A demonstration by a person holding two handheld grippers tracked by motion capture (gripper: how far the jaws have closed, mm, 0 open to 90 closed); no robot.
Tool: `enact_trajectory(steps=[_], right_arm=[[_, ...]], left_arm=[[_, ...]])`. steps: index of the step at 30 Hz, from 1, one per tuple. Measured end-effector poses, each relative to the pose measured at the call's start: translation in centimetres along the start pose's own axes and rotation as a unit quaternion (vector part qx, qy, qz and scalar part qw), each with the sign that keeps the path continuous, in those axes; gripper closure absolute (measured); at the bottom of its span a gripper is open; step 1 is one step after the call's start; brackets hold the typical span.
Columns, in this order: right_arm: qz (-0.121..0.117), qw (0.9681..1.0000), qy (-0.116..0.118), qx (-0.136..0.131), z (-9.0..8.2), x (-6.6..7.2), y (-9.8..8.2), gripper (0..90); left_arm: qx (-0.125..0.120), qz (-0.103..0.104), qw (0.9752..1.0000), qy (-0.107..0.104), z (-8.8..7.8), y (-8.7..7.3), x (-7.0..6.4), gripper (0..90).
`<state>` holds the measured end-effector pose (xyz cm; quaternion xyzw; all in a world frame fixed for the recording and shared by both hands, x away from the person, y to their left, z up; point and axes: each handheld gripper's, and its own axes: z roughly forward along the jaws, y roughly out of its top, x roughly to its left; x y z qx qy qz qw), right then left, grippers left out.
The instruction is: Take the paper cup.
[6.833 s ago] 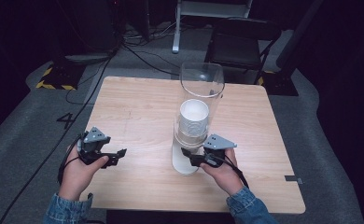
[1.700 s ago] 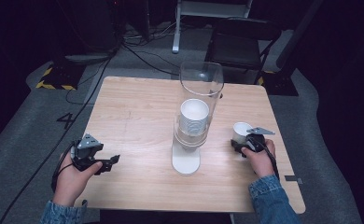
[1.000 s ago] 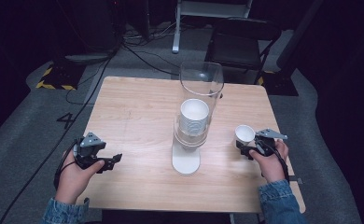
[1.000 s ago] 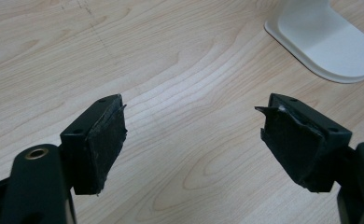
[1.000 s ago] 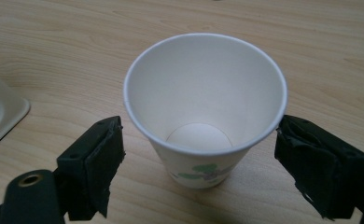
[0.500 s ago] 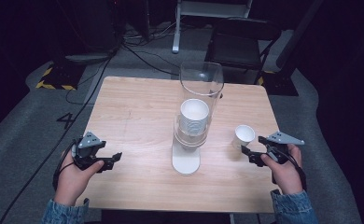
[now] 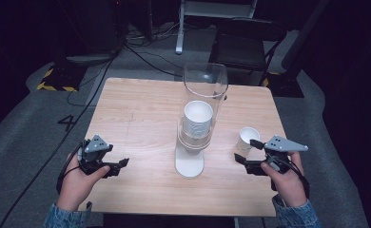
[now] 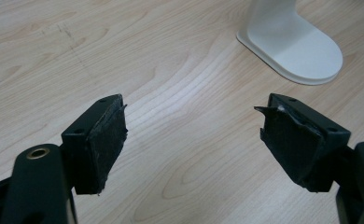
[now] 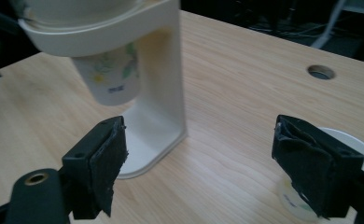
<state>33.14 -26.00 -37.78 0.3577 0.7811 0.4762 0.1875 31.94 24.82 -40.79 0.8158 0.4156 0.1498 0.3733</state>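
Note:
A white cup dispenser [image 7: 193,142] with a clear tube holding a stack of paper cups [image 7: 198,116] stands mid-table. One paper cup [image 7: 248,137] stands upright on the table to its right. My right gripper [image 7: 246,151] hovers just in front of that cup, open. Its jaws have just been closing a little, with nothing between them. In the right gripper view the cup [image 9: 353,144] sits behind the right jaw, and the dispenser's lowest cup [image 9: 110,74] hangs ahead of the gripper [image 9: 199,158]. My left gripper [image 7: 119,166] rests open at the table's left front, empty [image 8: 192,135].
The wooden table [image 7: 141,109] has a cable hole [image 9: 321,72] near its far side. The dispenser's base [image 8: 294,46] lies ahead of the left gripper. A dark chair [image 7: 243,47] and floor cables [image 7: 141,42] lie beyond the table.
The right gripper let go of the single cup on the table, then drew back toward the near edge and rose. The cup stays standing. The left gripper has kept still.

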Motion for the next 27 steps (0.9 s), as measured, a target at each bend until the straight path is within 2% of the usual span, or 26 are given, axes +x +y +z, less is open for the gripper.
enact_trajectory(steps=[1,3,4,5,6,10,13,18,19,20,22,24,27], right_arm=[[-0.008,0.9997,0.021,0.0,0.4,0.3,0.0,18.7],[-0.01,0.9995,0.029,0.0,0.6,0.4,-0.1,18.7],[-0.012,0.9989,0.044,-0.002,1.0,0.8,-0.2,18.7],[-0.015,0.9985,0.053,0.0,1.2,1.1,-0.2,18.7],[-0.018,0.9981,0.06,-0.001,1.5,1.4,-0.2,18.7],[-0.032,0.9965,0.077,-0.001,2.2,2.5,-0.2,18.4],[-0.028,0.9949,0.097,0.002,3.1,2.9,-0.5,18.3],[-0.025,0.9918,0.125,0.008,4.7,3.9,-1.2,18.2],[-0.025,0.9918,0.125,0.008,4.7,3.9,-1.2,18.2],[-0.032,0.9911,0.129,0.008,5.0,4.1,-1.3,17.9],[-0.034,0.9913,0.127,0.009,5.1,4.1,-1.4,17.8],[-0.03,0.992,0.122,0.01,5.3,3.9,-1.6,17.8],[-0.027,0.9929,0.116,0.01,5.4,3.6,-1.7,17.8]], left_arm=[[0.001,0.0,1.0,-0.002,0.0,0.0,-0.1,21.9],[-0.003,0.002,1.0,-0.005,0.0,0.0,-0.1,21.3],[-0.017,-0.005,0.9998,-0.013,0.0,0.0,-0.2,20.7],[-0.017,-0.005,0.9998,-0.013,0.0,0.0,-0.2,20.5],[-0.028,-0.008,0.9993,-0.021,0.1,-0.1,0.0,20.3],[-0.031,-0.017,0.9991,-0.023,0.1,-0.3,0.0,19.6],[-0.033,-0.02,0.9989,-0.026,0.1,-0.2,-0.1,18.8],[-0.031,-0.01,0.9991,-0.028,0.3,-0.3,-0.2,17.4],[-0.031,-0.01,0.9991,-0.028,0.3,-0.3,-0.2,17.4],[-0.03,0.006,0.9993,-0.022,0.5,-0.4,-0.1,17.4],[-0.029,0.02,0.9991,-0.022,0.6,-0.4,-0.1,17.0],[-0.032,0.021,0.9987,-0.033,0.8,-0.5,-0.1,16.2],[-0.032,0.027,0.9986,-0.034,1.1,-0.6,-0.1,16.3]])
